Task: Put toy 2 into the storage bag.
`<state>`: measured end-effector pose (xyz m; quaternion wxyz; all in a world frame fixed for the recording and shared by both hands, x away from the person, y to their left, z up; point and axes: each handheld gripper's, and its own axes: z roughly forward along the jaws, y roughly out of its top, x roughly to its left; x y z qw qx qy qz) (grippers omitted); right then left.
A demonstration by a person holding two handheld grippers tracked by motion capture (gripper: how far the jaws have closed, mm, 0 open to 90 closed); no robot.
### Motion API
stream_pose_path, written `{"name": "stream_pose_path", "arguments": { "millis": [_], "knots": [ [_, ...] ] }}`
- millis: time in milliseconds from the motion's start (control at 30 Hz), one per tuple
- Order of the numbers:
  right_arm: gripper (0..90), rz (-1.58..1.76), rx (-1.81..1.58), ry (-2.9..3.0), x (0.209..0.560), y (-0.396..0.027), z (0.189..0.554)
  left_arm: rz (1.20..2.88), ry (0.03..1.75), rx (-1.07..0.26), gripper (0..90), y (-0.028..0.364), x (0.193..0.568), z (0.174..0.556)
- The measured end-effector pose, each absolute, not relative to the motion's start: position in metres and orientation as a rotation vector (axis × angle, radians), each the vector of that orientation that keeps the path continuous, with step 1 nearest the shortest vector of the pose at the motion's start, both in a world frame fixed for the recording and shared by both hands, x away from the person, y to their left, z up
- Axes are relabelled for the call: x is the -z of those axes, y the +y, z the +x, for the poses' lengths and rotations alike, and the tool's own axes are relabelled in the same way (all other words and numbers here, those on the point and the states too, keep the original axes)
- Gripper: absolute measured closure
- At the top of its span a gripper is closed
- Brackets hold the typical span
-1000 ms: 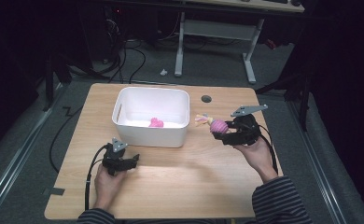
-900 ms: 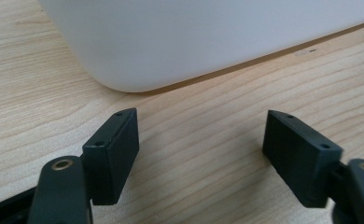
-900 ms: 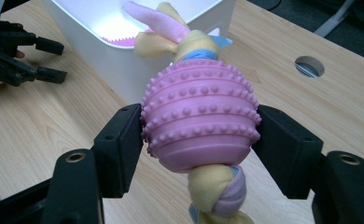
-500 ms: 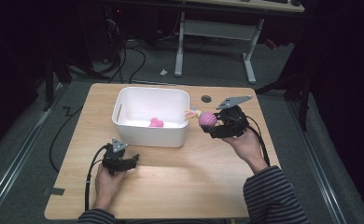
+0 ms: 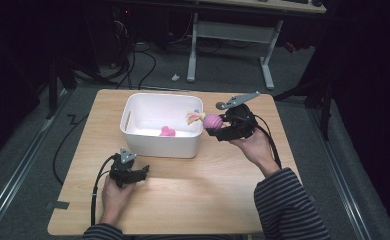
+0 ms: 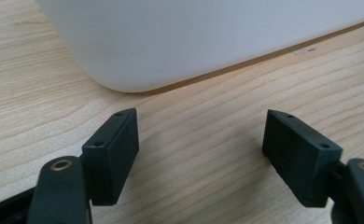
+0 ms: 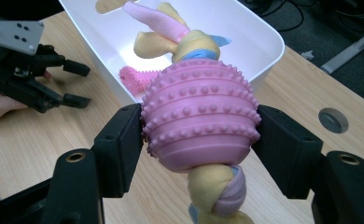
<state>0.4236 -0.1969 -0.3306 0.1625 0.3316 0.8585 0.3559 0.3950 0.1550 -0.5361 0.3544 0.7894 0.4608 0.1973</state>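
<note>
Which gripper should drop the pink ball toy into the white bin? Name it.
Right. The right gripper is shut on the pink ball toy at the white bin rim; the left gripper rests open on the table.

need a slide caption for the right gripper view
Right claw shut on a pink knobbly ball toy with fleece tails, held at the rim of a white bin on a wooden table.

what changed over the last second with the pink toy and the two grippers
The right gripper, shut on the pink knobbly ball toy, carried it leftward from beside the white bin to its right rim, so the toy's fabric ends now hang over the inside. The left gripper stayed open on the table, and the small pink toy in the bin stayed put.
</note>
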Motion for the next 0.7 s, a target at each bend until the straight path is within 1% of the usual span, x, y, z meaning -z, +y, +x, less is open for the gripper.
{"name": "stream_pose_path", "arguments": {
  "millis": [300,700],
  "knots": [
    [34.9,0.912,-1.02,2.477,0.324,-0.176,0.442,2.041,1.192,-0.512,27.2,0.155,0.536,0.394],
    [34.9,0.834,-1.001,2.532,0.318,-0.138,0.461,2.042,1.192,-0.512,27.4,0.155,0.536,0.394]
  ]
}}
